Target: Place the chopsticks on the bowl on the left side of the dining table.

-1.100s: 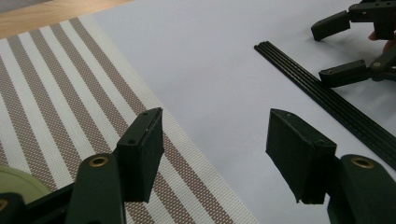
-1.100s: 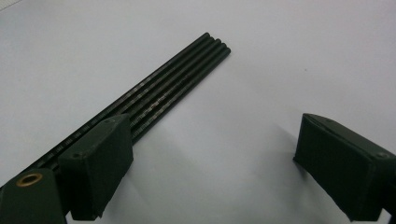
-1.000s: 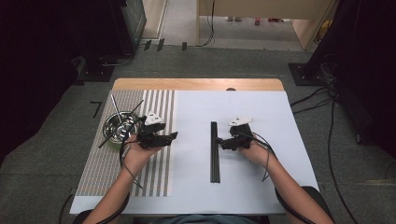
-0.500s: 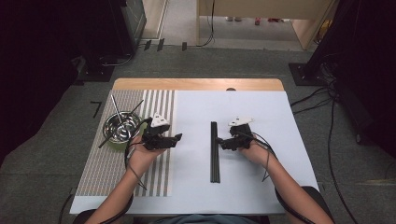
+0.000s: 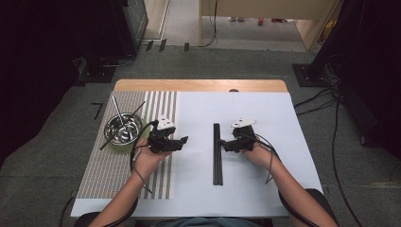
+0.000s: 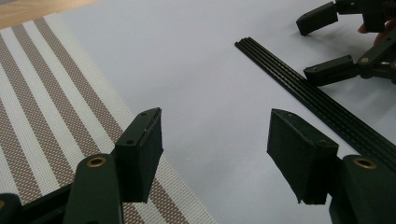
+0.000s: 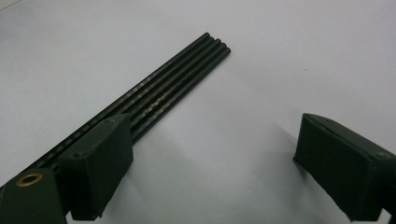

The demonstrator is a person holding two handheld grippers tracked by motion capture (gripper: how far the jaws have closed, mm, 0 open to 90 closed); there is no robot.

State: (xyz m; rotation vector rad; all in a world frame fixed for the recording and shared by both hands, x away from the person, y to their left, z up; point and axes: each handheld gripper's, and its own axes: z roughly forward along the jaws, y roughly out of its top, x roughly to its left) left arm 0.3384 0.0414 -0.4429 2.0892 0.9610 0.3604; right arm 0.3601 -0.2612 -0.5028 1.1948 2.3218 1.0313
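Observation:
A bundle of several long black sticks (image 5: 217, 153) lies side by side on the white sheet (image 5: 265, 189), running away from the person. My right gripper (image 5: 224, 144) sits just right of the bundle, open, with nothing between its pads. In the right gripper view its left jaw hangs over the sticks (image 7: 173, 88) and the right gripper (image 7: 212, 163) spans bare sheet. My left gripper (image 5: 182, 141) hovers at the striped mat's right edge, open and empty. In the left gripper view, the left gripper (image 6: 215, 158) faces the sticks (image 6: 308, 93) and the right gripper (image 6: 308, 49).
A metal bowl (image 5: 124, 128) with two thin sticks leaning in it stands on the striped mat (image 5: 108, 165) at the left. The wooden table edge (image 5: 198, 85) runs along the far side. Cables trail from both grippers over the sheet.
My left gripper has drifted a little to the right, away from the bowl and toward the white sheet. The right gripper and the black sticks have not moved.

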